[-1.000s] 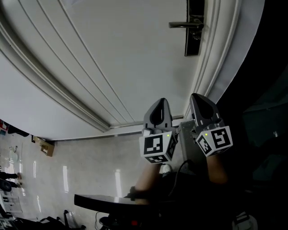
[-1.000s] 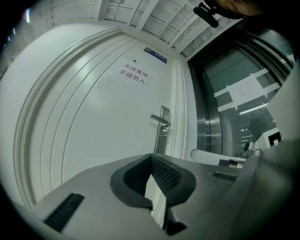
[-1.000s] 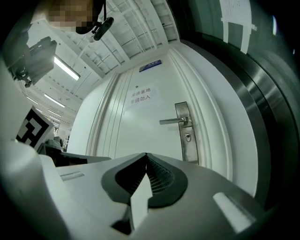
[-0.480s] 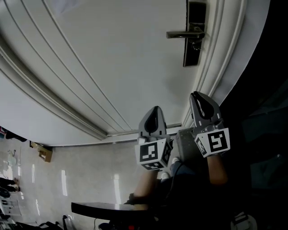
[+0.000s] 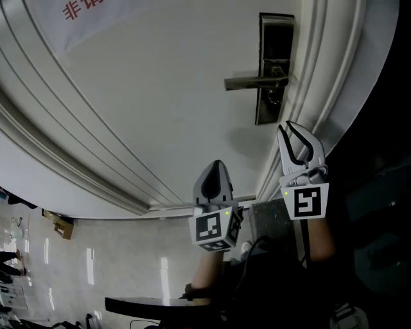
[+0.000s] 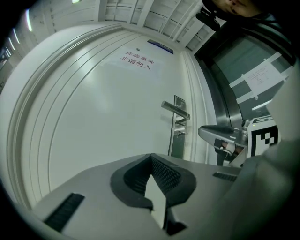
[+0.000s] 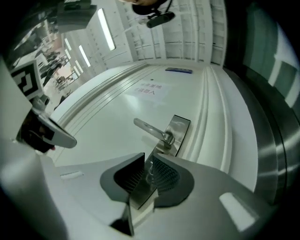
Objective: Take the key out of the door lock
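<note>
On the white door (image 5: 160, 96), a dark lock plate (image 5: 275, 64) carries a metal lever handle (image 5: 253, 81). Just under the handle the key (image 5: 275, 97) sticks out of the lock. My right gripper (image 5: 287, 126) is raised just below the plate, a short way from the key. Its jaws stand a little apart with nothing between them. In the right gripper view (image 7: 147, 159) the key (image 7: 150, 169) shows through that gap. My left gripper (image 5: 216, 168) hangs lower and to the left, shut and empty. The left gripper view (image 6: 151, 159) shows the lock plate (image 6: 178, 136) farther off.
Ribbed door-frame mouldings (image 5: 321, 77) run beside the lock, with a dark area to their right. A sign with red characters (image 5: 83, 8) hangs on the door above. Glossy floor (image 5: 96, 257) with a cardboard box (image 5: 56, 223) lies at the lower left.
My right gripper has risen toward the lock and now sits just below the plate. The left gripper stayed low. The lock has come lower and larger in the head view.
</note>
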Action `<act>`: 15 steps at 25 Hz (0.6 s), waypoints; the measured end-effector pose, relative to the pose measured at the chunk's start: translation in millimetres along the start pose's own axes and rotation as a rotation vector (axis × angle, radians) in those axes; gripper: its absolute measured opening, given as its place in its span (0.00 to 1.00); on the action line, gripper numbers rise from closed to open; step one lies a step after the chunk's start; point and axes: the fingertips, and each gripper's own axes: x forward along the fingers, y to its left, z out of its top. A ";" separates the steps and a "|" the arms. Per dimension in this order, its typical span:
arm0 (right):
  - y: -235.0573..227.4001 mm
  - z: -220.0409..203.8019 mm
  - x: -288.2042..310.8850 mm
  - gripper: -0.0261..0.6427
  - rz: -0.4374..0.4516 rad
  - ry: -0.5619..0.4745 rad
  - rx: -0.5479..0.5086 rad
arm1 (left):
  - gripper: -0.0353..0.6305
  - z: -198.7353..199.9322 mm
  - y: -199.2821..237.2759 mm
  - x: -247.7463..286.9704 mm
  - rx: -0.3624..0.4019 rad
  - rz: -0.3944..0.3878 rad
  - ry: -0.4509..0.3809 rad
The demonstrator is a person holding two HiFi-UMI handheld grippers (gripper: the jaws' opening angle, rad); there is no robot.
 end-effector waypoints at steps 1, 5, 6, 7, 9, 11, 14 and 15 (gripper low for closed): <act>-1.7 -3.0 5.4 0.07 0.008 0.013 -0.073 | 0.05 -1.9 -1.0 3.4 -0.004 0.004 -0.001; -5.4 -11.4 25.3 0.08 0.014 0.027 -0.293 | 0.05 -12.5 -2.6 12.4 -0.016 0.015 0.010; -6.7 -12.7 29.8 0.08 0.014 0.031 -0.330 | 0.05 -13.4 -2.8 14.2 -0.016 0.016 0.013; -7.8 -14.0 33.9 0.08 0.015 0.038 -0.362 | 0.05 -13.3 -2.9 15.5 -0.015 0.016 0.015; -8.9 -17.6 40.0 0.08 0.019 0.062 -0.422 | 0.05 -12.0 -2.6 17.1 -0.013 0.015 0.021; -10.1 -21.8 45.2 0.08 0.023 0.094 -0.487 | 0.05 -9.2 -0.9 19.1 -0.003 0.010 0.020; -11.4 -26.3 53.1 0.09 0.025 0.134 -0.542 | 0.05 -3.4 6.7 23.4 0.002 0.010 0.013; -11.0 -28.2 54.7 0.10 0.027 0.144 -0.555 | 0.05 -1.9 9.8 24.6 -0.001 0.011 0.011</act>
